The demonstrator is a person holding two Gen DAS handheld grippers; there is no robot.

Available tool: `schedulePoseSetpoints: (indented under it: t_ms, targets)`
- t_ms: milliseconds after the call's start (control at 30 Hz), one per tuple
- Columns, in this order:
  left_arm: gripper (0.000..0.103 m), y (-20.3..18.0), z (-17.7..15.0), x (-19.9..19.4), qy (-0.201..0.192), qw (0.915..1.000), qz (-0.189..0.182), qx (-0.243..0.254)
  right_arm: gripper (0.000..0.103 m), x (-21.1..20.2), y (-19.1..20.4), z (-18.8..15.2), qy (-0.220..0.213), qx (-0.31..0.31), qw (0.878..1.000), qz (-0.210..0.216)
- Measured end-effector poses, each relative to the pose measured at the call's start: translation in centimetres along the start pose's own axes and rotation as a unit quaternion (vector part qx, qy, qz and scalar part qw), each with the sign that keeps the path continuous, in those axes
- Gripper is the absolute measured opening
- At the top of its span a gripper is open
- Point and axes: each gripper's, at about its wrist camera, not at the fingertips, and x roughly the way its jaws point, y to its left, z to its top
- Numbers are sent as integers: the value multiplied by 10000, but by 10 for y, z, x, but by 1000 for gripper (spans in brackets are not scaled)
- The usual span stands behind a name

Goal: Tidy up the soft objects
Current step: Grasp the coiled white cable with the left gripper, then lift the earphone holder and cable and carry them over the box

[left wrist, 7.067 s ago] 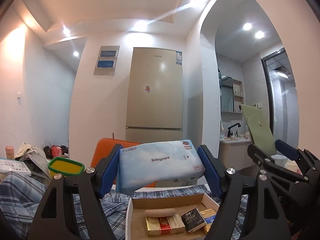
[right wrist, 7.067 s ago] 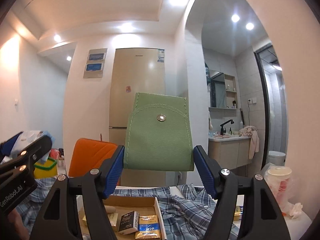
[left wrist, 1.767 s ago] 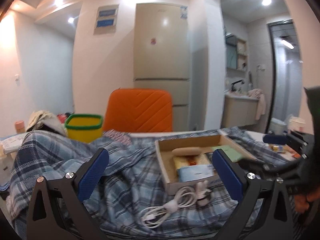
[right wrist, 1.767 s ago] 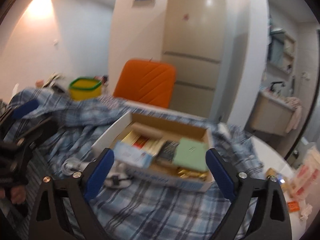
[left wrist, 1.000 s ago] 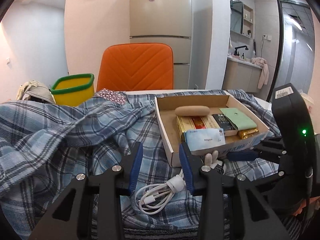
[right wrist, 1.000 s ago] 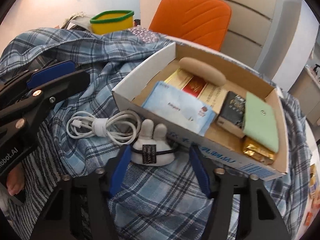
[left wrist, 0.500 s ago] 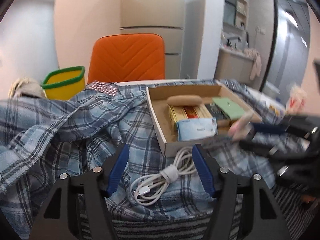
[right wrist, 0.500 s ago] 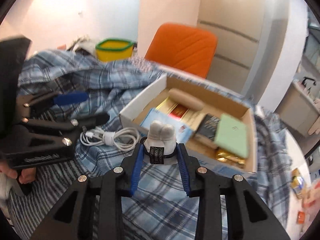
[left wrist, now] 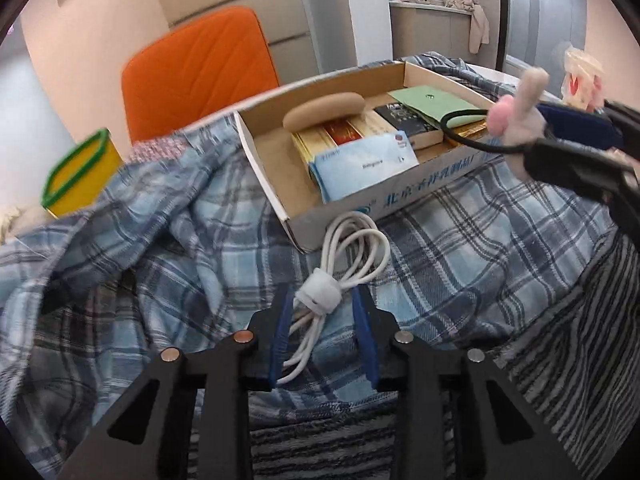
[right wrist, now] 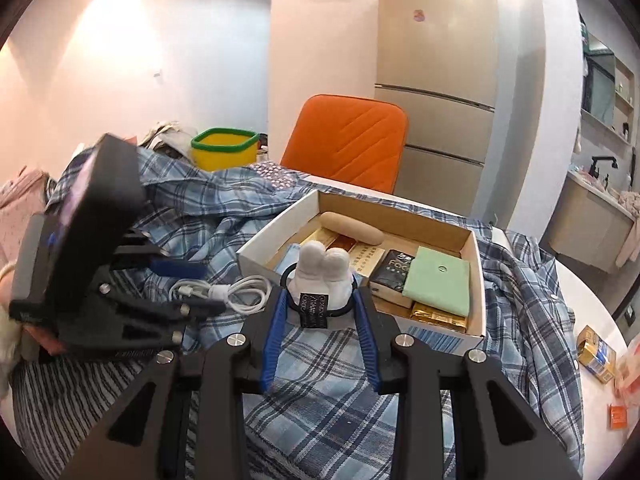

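Left wrist: left tool closing around coiled white charging cable on plaid cloth; squeeze at its strap. Right tool clenched on white plush hair-tie, probably box-bound.

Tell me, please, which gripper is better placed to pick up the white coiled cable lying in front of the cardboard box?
Left. The left gripper already straddles the white cable, its jaws closing around it. The right gripper is shut on the plush toy.
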Motion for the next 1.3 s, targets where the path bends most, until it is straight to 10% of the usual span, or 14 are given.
schedulePoseSetpoints:
  t_ms: [800,1033,1300]
  targets:
    - [22,-6,12,13,244,9992,-51,323,36,3,-3,-3,50,93,9998,172]
    - [21,3,8,-34,-772,9968,-71,-213,36,-7,-6,-3,-199,204,9996,78]
    - [21,-10,-4,-94,-2508,9671,75,-419,36,-28,-15,-3,-788,481,9955,-231]
